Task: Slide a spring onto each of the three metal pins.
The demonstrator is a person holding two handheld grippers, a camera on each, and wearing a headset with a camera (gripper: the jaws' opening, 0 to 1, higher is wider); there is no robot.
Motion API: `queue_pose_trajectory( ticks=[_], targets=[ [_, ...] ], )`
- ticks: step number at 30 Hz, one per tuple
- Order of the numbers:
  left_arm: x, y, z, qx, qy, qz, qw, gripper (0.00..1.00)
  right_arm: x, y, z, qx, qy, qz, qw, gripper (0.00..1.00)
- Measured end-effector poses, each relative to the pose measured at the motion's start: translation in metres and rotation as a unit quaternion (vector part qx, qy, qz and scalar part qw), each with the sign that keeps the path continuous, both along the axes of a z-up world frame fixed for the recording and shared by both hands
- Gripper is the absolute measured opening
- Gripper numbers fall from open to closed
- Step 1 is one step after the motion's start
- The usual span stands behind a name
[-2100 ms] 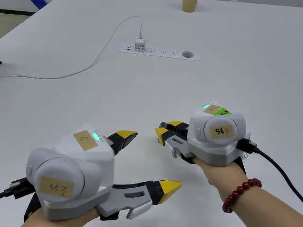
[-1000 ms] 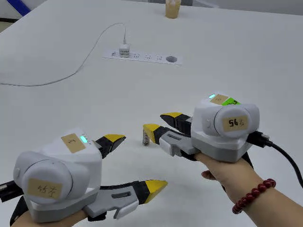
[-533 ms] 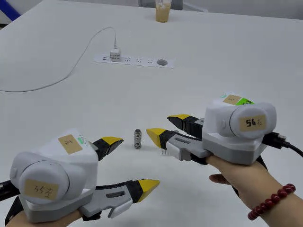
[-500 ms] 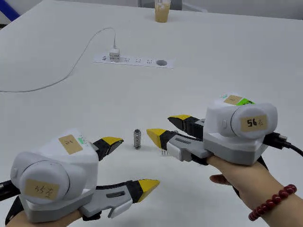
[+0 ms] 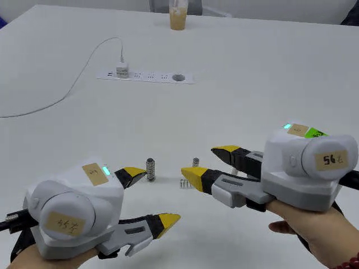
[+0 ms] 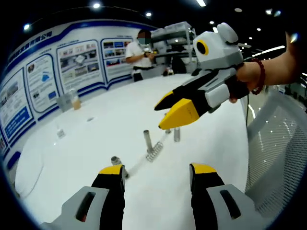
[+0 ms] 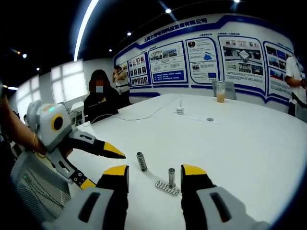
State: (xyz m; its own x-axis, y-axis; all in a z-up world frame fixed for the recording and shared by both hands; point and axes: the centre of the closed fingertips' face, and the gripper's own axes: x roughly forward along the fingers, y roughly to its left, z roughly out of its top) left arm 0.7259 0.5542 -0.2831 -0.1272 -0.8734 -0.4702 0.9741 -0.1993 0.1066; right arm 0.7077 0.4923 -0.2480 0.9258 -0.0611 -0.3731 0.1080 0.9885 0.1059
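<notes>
Hovering empty with jaws spread, left gripper (image 5: 150, 196) and right gripper (image 5: 208, 161) flank a spring-sleeved pin (image 5: 150, 168), a bare pin (image 5: 195, 162) and a loose spring (image 5: 184, 182) lying on the tabletop (image 5: 269, 78); far back, a cup (image 5: 178, 8) holds tan drink (image 5: 178, 22).

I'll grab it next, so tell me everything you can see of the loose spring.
The loose spring is a short coil of bright metal wire, lying on its side on the white table at the foot of a bare pin. It sits ahead of the open right gripper, with nothing gripping it.
</notes>
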Motion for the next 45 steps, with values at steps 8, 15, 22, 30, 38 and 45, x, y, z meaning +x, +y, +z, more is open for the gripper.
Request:
queue_pose_trajectory(
  ticks=[8,15,22,30,38,45],
  targets=[
    [-0.006,-0.015,-0.002,0.003,-0.003,-0.025,0.9997,0.53,-0.021,-0.004,-0.002,-0.003,0.006,0.003,1.0,0.47],
    [-0.007,-0.031,-0.011,0.013,0.01,-0.027,0.9995,0.48,-0.038,-0.008,-0.007,-0.003,0.008,0.004,1.0,0.48],
    [-0.01,-0.045,-0.02,0.019,0.006,-0.029,0.9994,0.4,-0.05,-0.013,-0.011,0.005,0.006,-0.005,1.0,0.47],
    [-0.009,-0.059,-0.029,0.024,-0.002,-0.027,0.9994,0.34,-0.057,-0.015,-0.014,0.0,0.007,-0.005,1.0,0.46],
    [-0.004,-0.065,-0.041,0.045,-0.006,-0.02,0.9988,0.3,-0.063,-0.012,-0.019,-0.003,0.011,0.005,0.9999,0.49],
    [-0.002,-0.067,-0.049,0.062,-0.019,-0.021,0.9977,0.27,-0.066,-0.01,-0.025,-0.002,0.018,0.011,0.9998,0.55]
  ],
)
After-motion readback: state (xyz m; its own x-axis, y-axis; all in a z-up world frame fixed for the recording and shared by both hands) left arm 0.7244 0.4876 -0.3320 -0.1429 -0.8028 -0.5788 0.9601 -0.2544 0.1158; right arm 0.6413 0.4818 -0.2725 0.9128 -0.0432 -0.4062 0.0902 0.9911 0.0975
